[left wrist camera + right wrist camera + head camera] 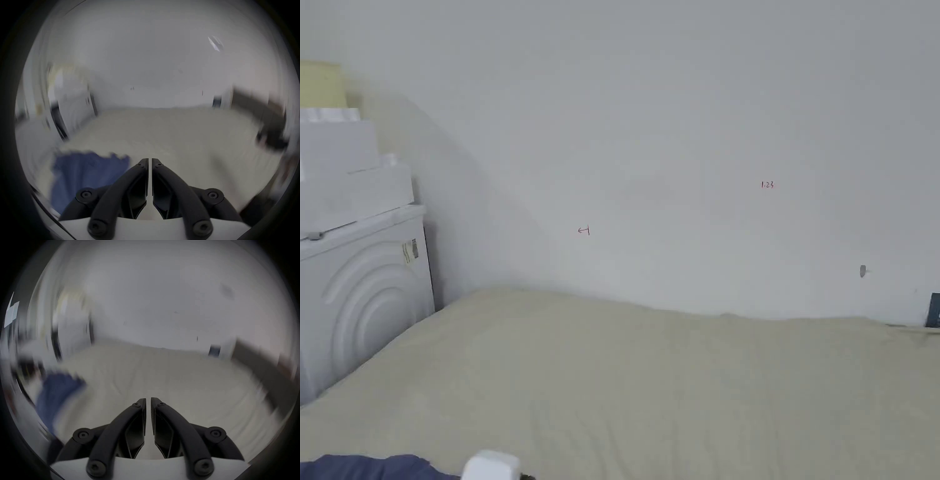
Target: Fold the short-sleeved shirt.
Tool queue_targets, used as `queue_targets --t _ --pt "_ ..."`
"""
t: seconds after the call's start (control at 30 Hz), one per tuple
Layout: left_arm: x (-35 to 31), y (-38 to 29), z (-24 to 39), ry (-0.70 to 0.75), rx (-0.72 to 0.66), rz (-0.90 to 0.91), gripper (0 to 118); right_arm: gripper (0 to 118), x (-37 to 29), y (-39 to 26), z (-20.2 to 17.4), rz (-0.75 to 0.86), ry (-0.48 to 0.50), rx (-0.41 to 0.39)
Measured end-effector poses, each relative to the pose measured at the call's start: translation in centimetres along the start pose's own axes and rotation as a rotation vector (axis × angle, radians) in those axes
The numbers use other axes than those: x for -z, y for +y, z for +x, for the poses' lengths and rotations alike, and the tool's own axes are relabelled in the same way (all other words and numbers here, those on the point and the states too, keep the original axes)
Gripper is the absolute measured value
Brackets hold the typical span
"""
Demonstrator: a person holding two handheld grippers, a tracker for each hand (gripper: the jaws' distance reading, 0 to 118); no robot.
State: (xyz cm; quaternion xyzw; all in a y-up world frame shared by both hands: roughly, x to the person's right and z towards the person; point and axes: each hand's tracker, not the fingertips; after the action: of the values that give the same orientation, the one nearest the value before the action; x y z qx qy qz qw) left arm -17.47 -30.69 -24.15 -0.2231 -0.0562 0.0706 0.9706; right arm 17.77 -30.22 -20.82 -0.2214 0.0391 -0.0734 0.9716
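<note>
Cream bedsheet (650, 387), white wall (675, 112), blue shirt (78, 175)

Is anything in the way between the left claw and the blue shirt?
Nothing visible. In the left gripper view, the left claw is nearly shut and empty, and the blue shirt lies just to its left on the beige cover, with only bare cover between them. The picture is blurry, though.

Bed (650, 387) under a pale cream cover, pushed up against a white wall. Blue shirt (369, 467) lies on its near left edge; rest of cover bare.
</note>
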Motion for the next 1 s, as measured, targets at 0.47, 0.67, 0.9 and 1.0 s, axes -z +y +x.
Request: queue_targets --t 0.47,0.67,0.9,1.0 --pt "-1.9 -1.8 2.4 -0.042 0.076 -0.017 6 7 0.5 -2.3 0.1 0.0 0.038 -0.014" --pt "-1.7 -2.1 2.0 -0.038 0.072 -0.025 6 7 0.5 -2.4 -0.3 0.002 0.031 -0.01" --pt "-1.7 -2.4 1.5 -0.024 0.069 -0.033 6 7 0.4 -2.3 -0.7 0.0 0.051 -0.013" --pt "-1.7 -2.3 1.4 -0.013 0.072 -0.032 6 7 0.5 -2.3 -0.8 -0.002 0.054 -0.019"
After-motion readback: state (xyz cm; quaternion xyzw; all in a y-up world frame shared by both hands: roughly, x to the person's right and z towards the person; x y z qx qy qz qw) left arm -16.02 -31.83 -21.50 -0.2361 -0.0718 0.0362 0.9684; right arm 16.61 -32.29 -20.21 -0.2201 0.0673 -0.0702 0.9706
